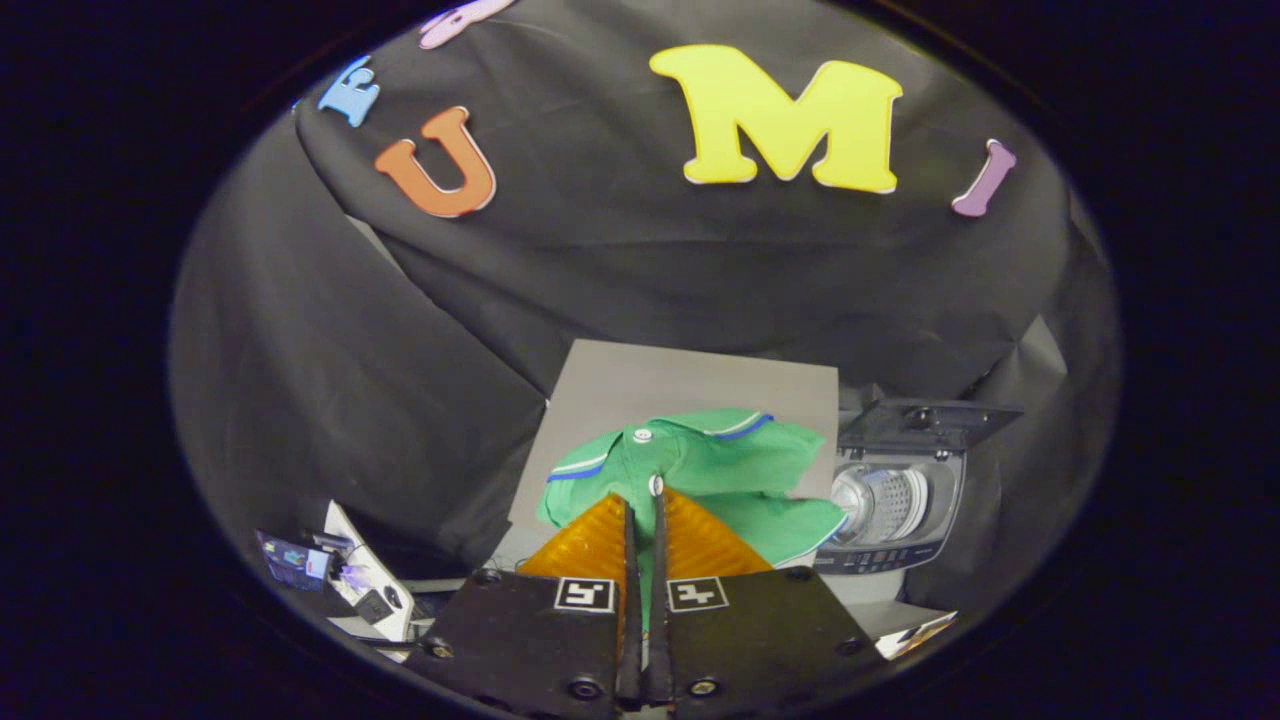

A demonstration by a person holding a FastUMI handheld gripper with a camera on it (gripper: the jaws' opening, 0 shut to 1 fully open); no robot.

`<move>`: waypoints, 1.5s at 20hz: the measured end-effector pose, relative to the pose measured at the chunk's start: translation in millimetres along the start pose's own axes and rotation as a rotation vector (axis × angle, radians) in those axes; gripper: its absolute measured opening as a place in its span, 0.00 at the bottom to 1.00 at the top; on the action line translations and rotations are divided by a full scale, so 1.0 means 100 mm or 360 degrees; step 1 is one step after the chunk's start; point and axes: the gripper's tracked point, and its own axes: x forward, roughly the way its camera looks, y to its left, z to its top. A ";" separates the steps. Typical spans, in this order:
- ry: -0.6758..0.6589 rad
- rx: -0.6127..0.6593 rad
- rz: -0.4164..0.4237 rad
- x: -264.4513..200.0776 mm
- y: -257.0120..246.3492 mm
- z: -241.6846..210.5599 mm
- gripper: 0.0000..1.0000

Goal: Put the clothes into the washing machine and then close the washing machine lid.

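The tabletop carried everything. The washing machine stood right of the shirt, lid raised, drum open. The green shirt lay bunched beside the machine. The tongs were nearly closed, pinching cloth at the shirt's near edge. Advice: keep the pinch firm, lift clear, carry rightward over the drum.

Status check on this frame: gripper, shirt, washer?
Gripper shut on green shirt, pinched near its placket. Washing machine beside it, lid up, drum open. Nothing in the way.
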 end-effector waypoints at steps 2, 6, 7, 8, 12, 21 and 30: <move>-0.0030 0.0008 0.0033 -0.17 0.02 0.01 0.06; -0.0112 0.0030 0.0067 -0.51 -0.04 0.14 0.06; -0.0134 0.0040 0.0065 -0.59 -0.07 0.19 0.06; -0.0157 0.0052 0.0060 -0.66 -0.12 0.23 0.06; -0.0242 0.0104 0.0021 -0.90 -0.36 0.35 0.06; -0.0306 0.0321 -0.0079 -1.11 -1.32 0.17 0.06; -0.0320 0.0402 -0.0065 -1.15 -2.49 0.11 0.06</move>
